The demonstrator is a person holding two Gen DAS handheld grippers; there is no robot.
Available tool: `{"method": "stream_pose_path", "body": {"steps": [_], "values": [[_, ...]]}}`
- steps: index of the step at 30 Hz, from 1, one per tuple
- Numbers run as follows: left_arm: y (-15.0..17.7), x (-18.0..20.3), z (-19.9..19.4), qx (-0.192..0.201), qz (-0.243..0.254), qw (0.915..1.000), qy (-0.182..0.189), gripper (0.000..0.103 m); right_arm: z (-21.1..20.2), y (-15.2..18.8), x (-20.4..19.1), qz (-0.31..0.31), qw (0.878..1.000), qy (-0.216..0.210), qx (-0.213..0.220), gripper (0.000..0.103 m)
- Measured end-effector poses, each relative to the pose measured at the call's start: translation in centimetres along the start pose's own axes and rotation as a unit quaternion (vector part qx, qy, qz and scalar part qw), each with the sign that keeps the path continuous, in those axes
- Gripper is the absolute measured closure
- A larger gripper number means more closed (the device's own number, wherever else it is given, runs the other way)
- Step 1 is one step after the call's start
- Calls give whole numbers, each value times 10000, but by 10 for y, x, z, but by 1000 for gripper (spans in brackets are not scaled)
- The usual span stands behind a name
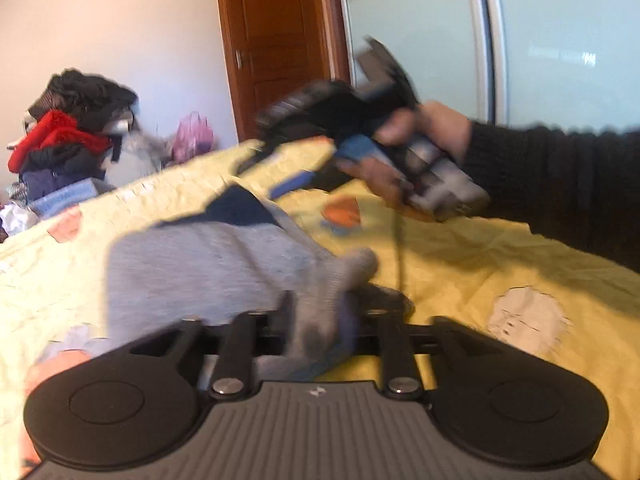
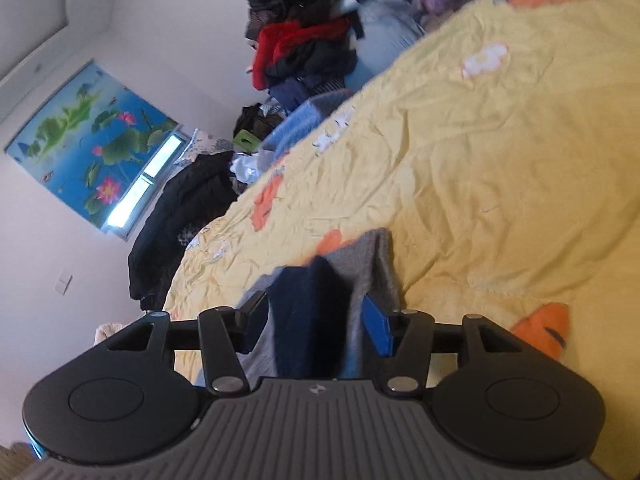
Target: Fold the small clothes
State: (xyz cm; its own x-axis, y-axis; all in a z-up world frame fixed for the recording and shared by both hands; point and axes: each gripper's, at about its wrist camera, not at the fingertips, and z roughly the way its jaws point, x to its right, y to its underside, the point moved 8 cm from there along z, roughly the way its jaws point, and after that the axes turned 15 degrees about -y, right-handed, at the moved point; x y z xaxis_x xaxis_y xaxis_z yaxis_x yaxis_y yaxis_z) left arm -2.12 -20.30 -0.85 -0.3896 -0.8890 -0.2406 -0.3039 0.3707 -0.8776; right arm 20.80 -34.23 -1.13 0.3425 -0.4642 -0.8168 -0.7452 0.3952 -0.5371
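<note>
The grey sock (image 1: 224, 264) lies on the yellow bed (image 1: 480, 264), stretching from 6 o'clock up to 11. Its cuff sits between the left gripper (image 1: 320, 320) fingers, which are apart. The right gripper (image 2: 320, 320) fingers also stand apart around the sock's dark toe end.

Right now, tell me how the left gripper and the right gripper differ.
The left gripper has only grey ribbed cloth between its fingers; the right gripper has a navy patch flanked by grey. The left gripper sits about level with the yellow bedspread; the right gripper is rolled, so the bedspread slants. Both stand open around one small garment.
</note>
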Motion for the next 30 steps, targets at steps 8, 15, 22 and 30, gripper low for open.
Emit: {"method": "stream_pose_path", "body": {"steps": [8, 15, 22, 30], "values": [[48, -50, -15, -135, 431, 9900, -1339, 22, -23, 76, -51, -623, 9958, 39, -663, 45], [49, -57, 11, -407, 189, 9869, -1550, 23, -11, 83, -43, -456, 9954, 253, -806, 45], [49, -65, 15, -666, -85, 9856, -1553, 90, -15, 85, -40, -494, 9947, 548, -714, 87], [57, -78, 22, -920, -330, 9852, -1411, 95, -26, 91, -26, -303, 9961, 580, -593, 80]]}}
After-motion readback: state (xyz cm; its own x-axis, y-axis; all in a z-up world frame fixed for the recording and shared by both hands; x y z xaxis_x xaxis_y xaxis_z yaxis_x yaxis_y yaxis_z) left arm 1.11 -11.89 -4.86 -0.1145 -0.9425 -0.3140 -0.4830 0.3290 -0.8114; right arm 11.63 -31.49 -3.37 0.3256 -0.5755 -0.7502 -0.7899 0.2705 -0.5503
